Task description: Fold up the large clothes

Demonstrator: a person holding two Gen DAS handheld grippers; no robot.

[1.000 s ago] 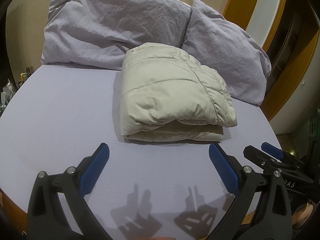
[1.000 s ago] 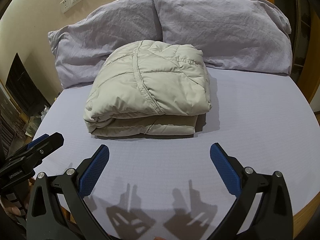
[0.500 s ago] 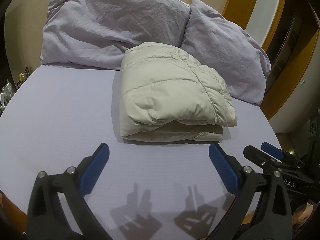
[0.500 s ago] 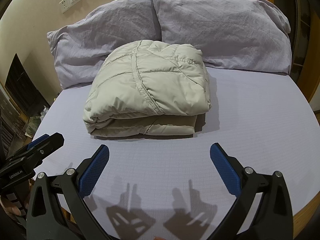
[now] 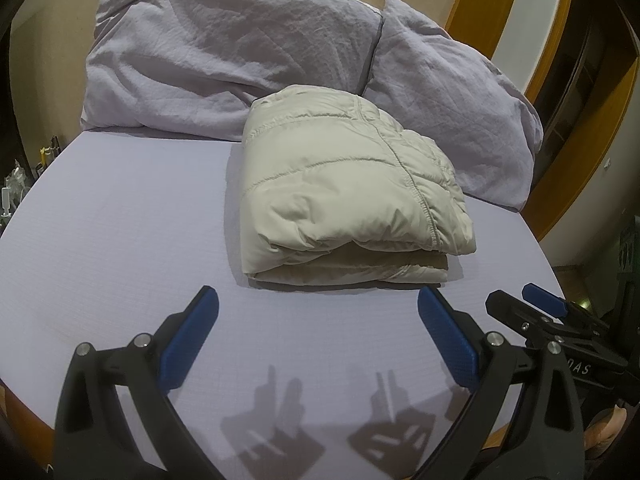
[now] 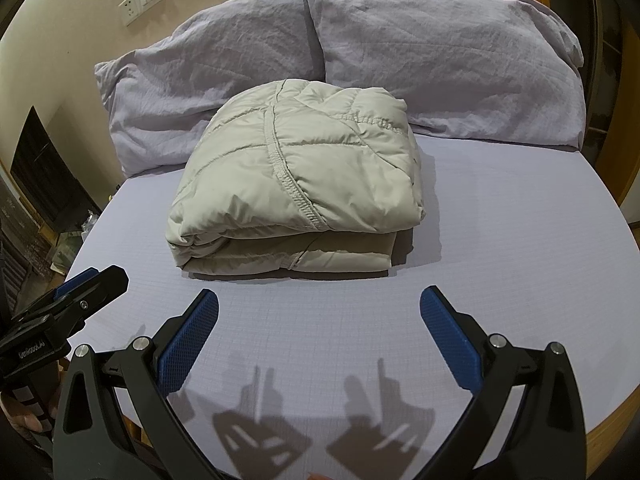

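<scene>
The cream padded jacket (image 5: 344, 184) lies folded in a compact bundle on the bed (image 5: 120, 240), at 12 o'clock from the spread, empty left claw (image 5: 318, 334) and right claw (image 6: 319, 334), so folding appears complete; any next move is withdrawal.

I see dim, warm indoor light from behind me. Sharp gripper shadows (image 6: 320, 432) fall on the sheet (image 6: 500, 240); fisheye bends the edges.

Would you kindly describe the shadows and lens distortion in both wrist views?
Left wrist view: gripper shadows fall sharp on the sheet; the bed edge bows, corners dark. Right wrist view: the same, plus a soft shadow right of the folded jacket.
</scene>
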